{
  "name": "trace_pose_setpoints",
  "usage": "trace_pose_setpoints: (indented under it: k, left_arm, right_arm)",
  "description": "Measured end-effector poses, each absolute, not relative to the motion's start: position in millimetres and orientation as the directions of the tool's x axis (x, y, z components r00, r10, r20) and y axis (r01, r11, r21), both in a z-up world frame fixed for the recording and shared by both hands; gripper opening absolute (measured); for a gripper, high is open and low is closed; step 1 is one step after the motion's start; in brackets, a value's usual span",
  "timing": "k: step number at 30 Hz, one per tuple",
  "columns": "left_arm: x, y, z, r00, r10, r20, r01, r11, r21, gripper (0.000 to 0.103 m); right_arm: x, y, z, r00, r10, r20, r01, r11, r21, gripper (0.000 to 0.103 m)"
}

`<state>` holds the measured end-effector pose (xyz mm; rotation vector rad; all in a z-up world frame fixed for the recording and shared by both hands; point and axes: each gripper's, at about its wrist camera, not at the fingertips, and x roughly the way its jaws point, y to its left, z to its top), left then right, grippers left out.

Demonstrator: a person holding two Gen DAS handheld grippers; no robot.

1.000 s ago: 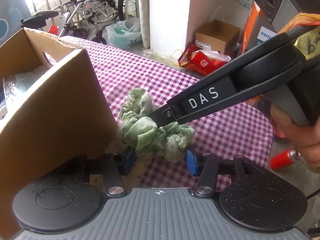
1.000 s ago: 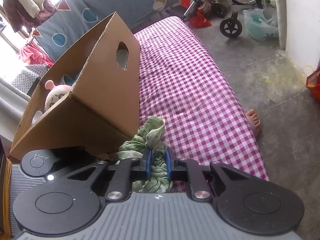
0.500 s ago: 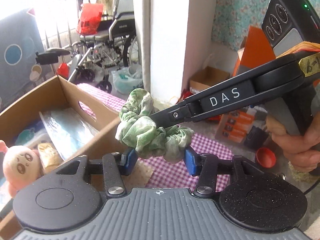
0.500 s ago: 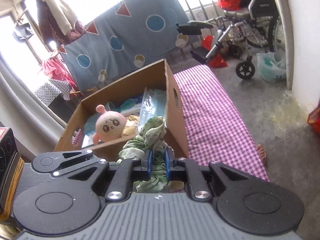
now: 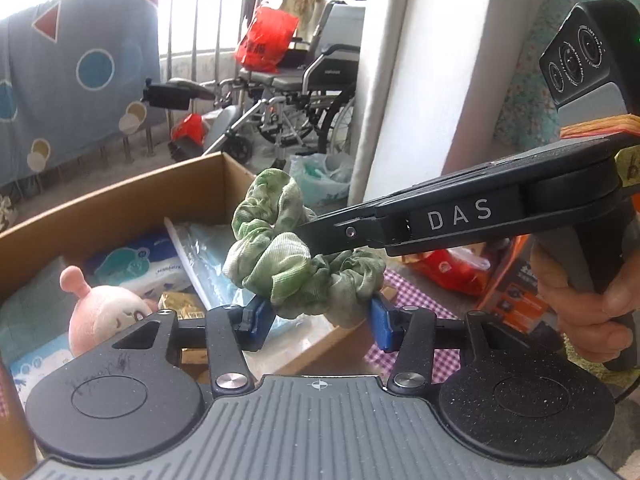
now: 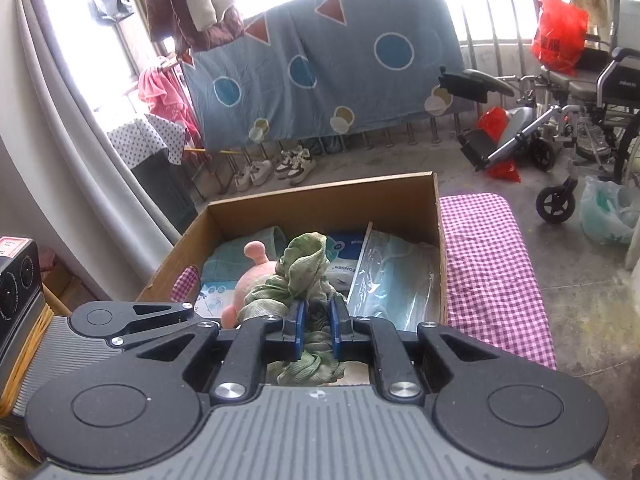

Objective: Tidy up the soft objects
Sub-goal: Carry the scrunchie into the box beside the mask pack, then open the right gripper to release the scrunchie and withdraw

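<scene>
A green scrunchie [image 5: 288, 256] hangs in the air over the open cardboard box [image 5: 120, 208]. My right gripper [image 6: 317, 330] is shut on the scrunchie [image 6: 304, 268]; in the left wrist view its black fingers reach in from the right and pinch the fabric. My left gripper [image 5: 318, 318] is open, its blue pads on either side of the scrunchie's lower edge, touching or nearly touching. The box [image 6: 320, 196] holds a pink plush toy [image 5: 104, 312], wipes packs [image 5: 136, 264] and a clear bag of masks [image 6: 396, 276].
The box stands on a purple checked tablecloth [image 6: 488, 264]. A wheelchair [image 6: 580, 100] and plastic bags stand on the floor beyond. A white pillar [image 5: 432, 80] rises behind the table. Boxes and red packets [image 5: 452, 268] lie on the floor at right.
Both grippers have risen with the scrunchie from the tablecloth beside the box to above the box's open top. The box's inside has come into view.
</scene>
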<state>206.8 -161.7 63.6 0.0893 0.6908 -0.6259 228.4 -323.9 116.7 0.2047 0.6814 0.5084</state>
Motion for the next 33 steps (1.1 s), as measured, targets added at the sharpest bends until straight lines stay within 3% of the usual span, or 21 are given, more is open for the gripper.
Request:
trace_pose_setpoints:
  k: [2, 6, 7, 13, 24, 27, 29, 31, 33]
  left_arm:
    - [220, -158, 54, 0.576, -0.500, -0.647, 0.552, 0.822, -0.144, 0.050]
    - [231, -143, 41, 0.524, -0.493, -0.695, 0.523, 0.830, -0.195, 0.069]
    - [228, -137, 40, 0.517, -0.498, -0.696, 0.518, 0.830, -0.209, 0.076]
    - [223, -107, 45, 0.530, -0.523, -0.667, 0.480, 0.834, -0.273, 0.089]
    - [205, -65, 61, 0.597, -0.512, -0.617, 0.427, 0.855, -0.296, 0.098]
    - [196, -56, 67, 0.619, -0.501, -0.604, 0.415, 0.862, -0.289, 0.099]
    - [188, -50, 73, 0.638, -0.492, -0.592, 0.408, 0.868, -0.281, 0.101]
    - [182, -45, 78, 0.656, -0.480, -0.582, 0.397, 0.876, -0.275, 0.102]
    - [174, -41, 83, 0.676, -0.468, -0.570, 0.387, 0.883, -0.266, 0.102]
  right_arm:
    - [245, -317, 108, 0.637, 0.505, -0.583, -0.381, 0.863, 0.331, 0.014]
    - [272, -304, 86, 0.581, 0.472, -0.663, -0.375, 0.878, 0.296, 0.014]
    - [277, -302, 81, 0.565, 0.459, -0.686, -0.373, 0.883, 0.284, 0.014]
    - [291, -287, 55, 0.472, 0.361, -0.804, -0.387, 0.904, 0.179, 0.014]
    - [297, -266, 48, 0.417, 0.211, -0.884, -0.410, 0.912, 0.024, 0.019]
    - [297, -265, 57, 0.431, 0.207, -0.878, -0.392, 0.919, 0.024, 0.026]
    - [293, -267, 63, 0.449, 0.211, -0.868, -0.379, 0.925, 0.028, 0.043]
    - [288, -269, 72, 0.477, 0.217, -0.852, -0.362, 0.931, 0.035, 0.051]
    - [279, -272, 84, 0.516, 0.234, -0.824, -0.345, 0.937, 0.050, 0.051]
